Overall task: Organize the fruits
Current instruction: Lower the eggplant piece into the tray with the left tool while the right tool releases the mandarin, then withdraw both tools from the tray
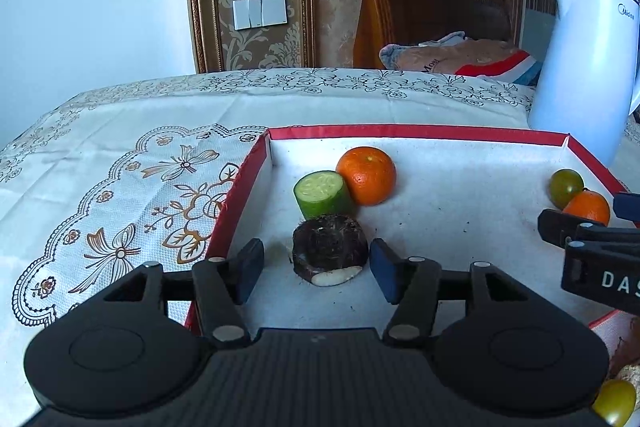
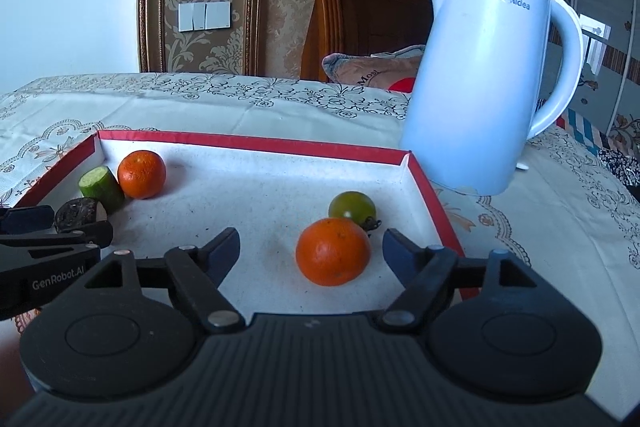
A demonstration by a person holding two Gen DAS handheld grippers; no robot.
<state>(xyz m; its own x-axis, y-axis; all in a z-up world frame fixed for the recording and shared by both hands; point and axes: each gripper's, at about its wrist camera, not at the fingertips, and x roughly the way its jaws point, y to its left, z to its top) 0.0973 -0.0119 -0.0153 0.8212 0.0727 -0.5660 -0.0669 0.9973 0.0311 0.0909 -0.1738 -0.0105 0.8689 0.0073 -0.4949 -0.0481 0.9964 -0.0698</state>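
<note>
Black-fingered and spread wide, the left gripper (image 1: pixel 316 267) straddles a dark, hairy root piece (image 1: pixel 329 255) lying on the white floor of a red-rimmed tray (image 1: pixel 420 131), its blue pads clear of the root on both sides, placed, it seems, either to close on it or after setting it down. To its right, the right gripper (image 2: pixel 311 253) hangs just as open around the nearer orange (image 2: pixel 333 251), holding nothing. Just beyond the root stands a cut cucumber stub (image 1: pixel 323 193) touching the second orange (image 1: pixel 366 175), a tight cluster suggesting deliberate grouping at the tray's left end; a green tomato (image 2: pixel 352 205) sits against the nearer orange at the right end. Count: two oranges, one cucumber piece, one root, one green tomato in the tray, and a yellowish fruit (image 1: pixel 614 401) outside it. Behind stands one white kettle (image 2: pixel 480 83) on the patterned tablecloth (image 1: pixel 120 155).
</note>
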